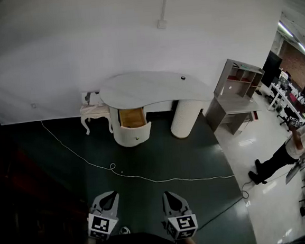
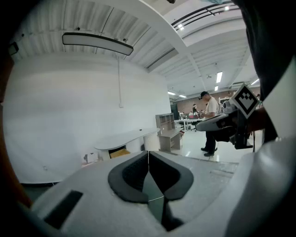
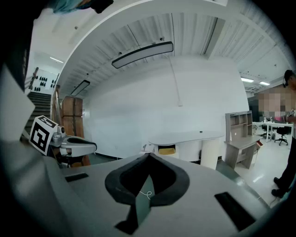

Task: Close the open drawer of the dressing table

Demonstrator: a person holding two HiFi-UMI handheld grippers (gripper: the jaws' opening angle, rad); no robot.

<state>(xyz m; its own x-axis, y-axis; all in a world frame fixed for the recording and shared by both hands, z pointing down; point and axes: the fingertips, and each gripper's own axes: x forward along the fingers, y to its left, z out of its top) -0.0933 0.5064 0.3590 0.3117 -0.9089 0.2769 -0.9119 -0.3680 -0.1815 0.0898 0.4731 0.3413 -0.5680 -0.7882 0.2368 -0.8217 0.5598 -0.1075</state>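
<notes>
The white dressing table (image 1: 155,86) stands against the far wall. Its rounded drawer (image 1: 133,127) is pulled out, and the wooden inside shows. Both grippers hang low at the near edge of the head view, well short of the table. My left gripper (image 1: 111,194) is shut with nothing in it, and so is my right gripper (image 1: 169,195). In the left gripper view the shut jaws (image 2: 148,153) point toward the table (image 2: 125,139). The right gripper view shows the shut gripper (image 3: 149,156) with the open drawer (image 3: 167,150) far ahead.
A small white stool (image 1: 94,112) stands left of the table, whose round pedestal (image 1: 186,118) is at its right. A grey desk with a shelf unit (image 1: 240,92) is further right. A white cable (image 1: 146,176) crosses the dark floor. A person (image 1: 282,152) stands at the right.
</notes>
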